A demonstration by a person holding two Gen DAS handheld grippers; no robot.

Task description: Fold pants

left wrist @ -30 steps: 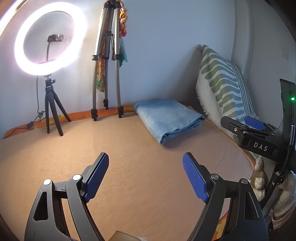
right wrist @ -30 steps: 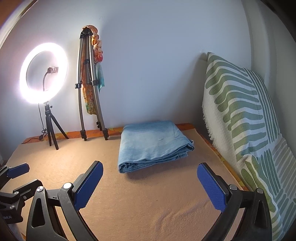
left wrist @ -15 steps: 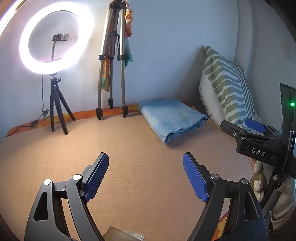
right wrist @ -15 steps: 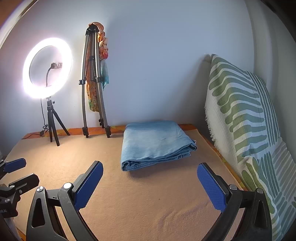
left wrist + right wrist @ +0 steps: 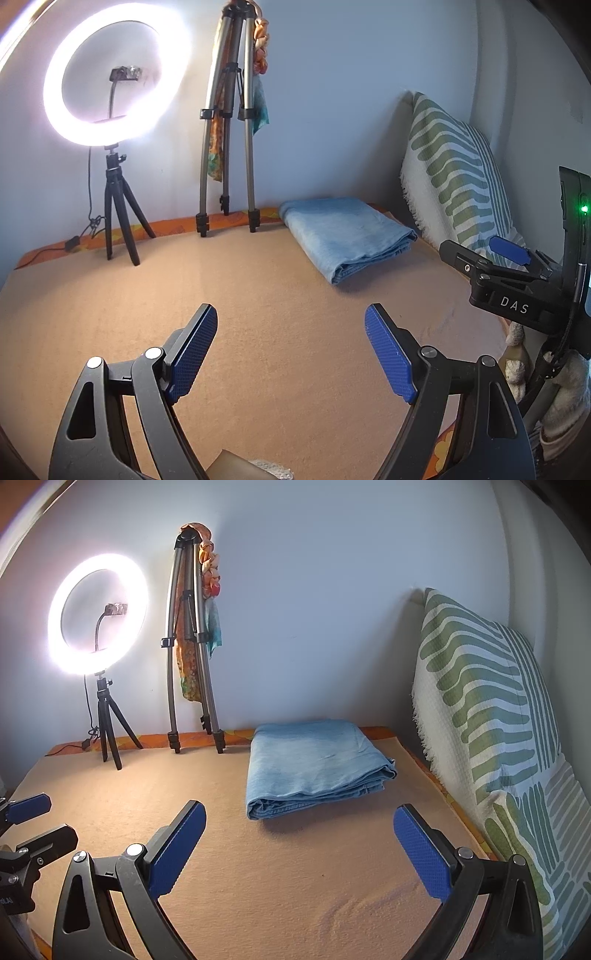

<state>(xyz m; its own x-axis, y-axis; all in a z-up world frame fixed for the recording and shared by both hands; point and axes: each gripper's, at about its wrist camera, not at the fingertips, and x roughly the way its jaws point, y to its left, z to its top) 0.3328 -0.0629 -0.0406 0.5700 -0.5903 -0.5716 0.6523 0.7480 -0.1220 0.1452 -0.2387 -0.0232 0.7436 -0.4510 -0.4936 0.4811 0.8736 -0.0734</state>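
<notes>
Lying folded on the tan blanket [image 5: 280, 886], the blue pants [image 5: 314, 764] sit well ahead of the left gripper [image 5: 291, 354] and right gripper [image 5: 299, 853], both spread wide, empty.

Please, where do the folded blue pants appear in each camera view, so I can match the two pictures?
Left wrist view: folded blue pants lie right of centre, at the far end of the bed.
Right wrist view: folded blue pants lie near the centre.
Shared landmark: the grey tripod against the wall, left of the pants.
</notes>
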